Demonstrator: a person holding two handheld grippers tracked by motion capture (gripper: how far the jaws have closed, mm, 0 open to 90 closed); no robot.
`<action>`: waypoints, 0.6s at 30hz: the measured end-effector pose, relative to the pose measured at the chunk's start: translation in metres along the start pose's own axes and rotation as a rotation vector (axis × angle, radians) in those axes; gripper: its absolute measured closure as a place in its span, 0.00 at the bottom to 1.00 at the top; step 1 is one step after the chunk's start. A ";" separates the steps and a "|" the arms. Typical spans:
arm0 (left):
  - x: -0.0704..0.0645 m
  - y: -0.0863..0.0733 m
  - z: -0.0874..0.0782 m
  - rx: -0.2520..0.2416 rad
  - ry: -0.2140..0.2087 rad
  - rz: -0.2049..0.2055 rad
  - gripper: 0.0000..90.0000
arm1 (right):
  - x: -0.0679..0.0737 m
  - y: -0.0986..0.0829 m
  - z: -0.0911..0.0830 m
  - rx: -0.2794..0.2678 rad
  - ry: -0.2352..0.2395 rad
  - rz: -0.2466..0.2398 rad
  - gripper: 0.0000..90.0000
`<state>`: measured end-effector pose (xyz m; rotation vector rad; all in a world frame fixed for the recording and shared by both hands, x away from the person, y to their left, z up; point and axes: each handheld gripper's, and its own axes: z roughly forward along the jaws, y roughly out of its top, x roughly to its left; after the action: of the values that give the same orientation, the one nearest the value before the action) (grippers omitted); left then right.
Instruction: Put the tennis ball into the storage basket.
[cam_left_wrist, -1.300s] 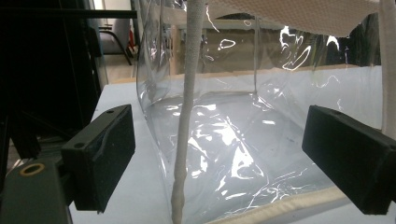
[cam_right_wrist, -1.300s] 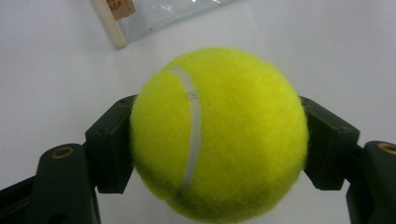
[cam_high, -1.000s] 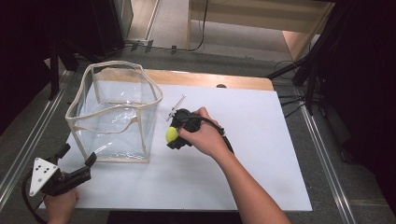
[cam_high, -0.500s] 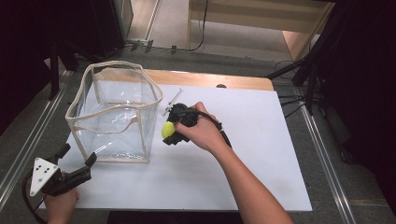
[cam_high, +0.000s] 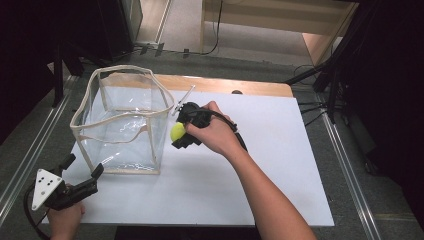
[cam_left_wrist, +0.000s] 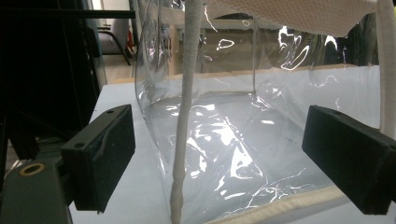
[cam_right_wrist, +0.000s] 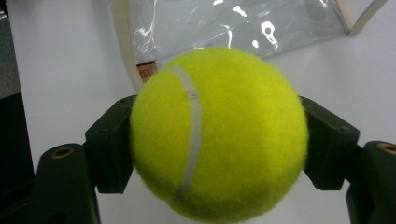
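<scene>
A yellow-green tennis ball (cam_right_wrist: 219, 133) sits clamped between the jaws of my right gripper (cam_high: 181, 131), which is shut on it. In the high view the tennis ball (cam_high: 177, 131) hangs just right of a clear plastic bag (cam_high: 122, 125) with a cream fabric rim, standing upright and open on the white table top (cam_high: 240, 165). My left gripper (cam_high: 82, 174) rests at the table's near left corner, open, jaws wide apart. Its own view looks at the clear bag's near corner seam (cam_left_wrist: 184, 121), with nothing between the jaws.
The white board lies on a wooden table whose far edge (cam_high: 225, 86) shows behind the bag. Metal rails (cam_high: 350, 170) run along both sides of the table. Cables (cam_high: 310, 112) trail at the far right. Open white surface lies right of the ball.
My right gripper has carried the ball leftward and slightly up, closer to the bag's right wall. The left gripper has stayed put.
</scene>
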<state>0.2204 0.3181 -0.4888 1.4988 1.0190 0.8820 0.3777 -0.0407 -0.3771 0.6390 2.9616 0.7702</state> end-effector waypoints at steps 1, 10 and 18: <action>0.000 0.000 0.000 0.002 0.000 0.000 0.11 | 0.000 0.001 -0.001 -0.003 0.005 0.005 0.25; 0.000 0.000 0.000 0.001 0.000 0.000 0.11 | -0.004 0.010 -0.010 -0.003 0.000 -0.006 0.25; 0.000 0.000 0.000 -0.003 -0.002 -0.001 0.11 | -0.006 0.016 -0.017 -0.007 -0.005 -0.008 0.25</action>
<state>0.2205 0.3182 -0.4889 1.4963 1.0171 0.8806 0.3869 -0.0382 -0.3553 0.6273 2.9537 0.7766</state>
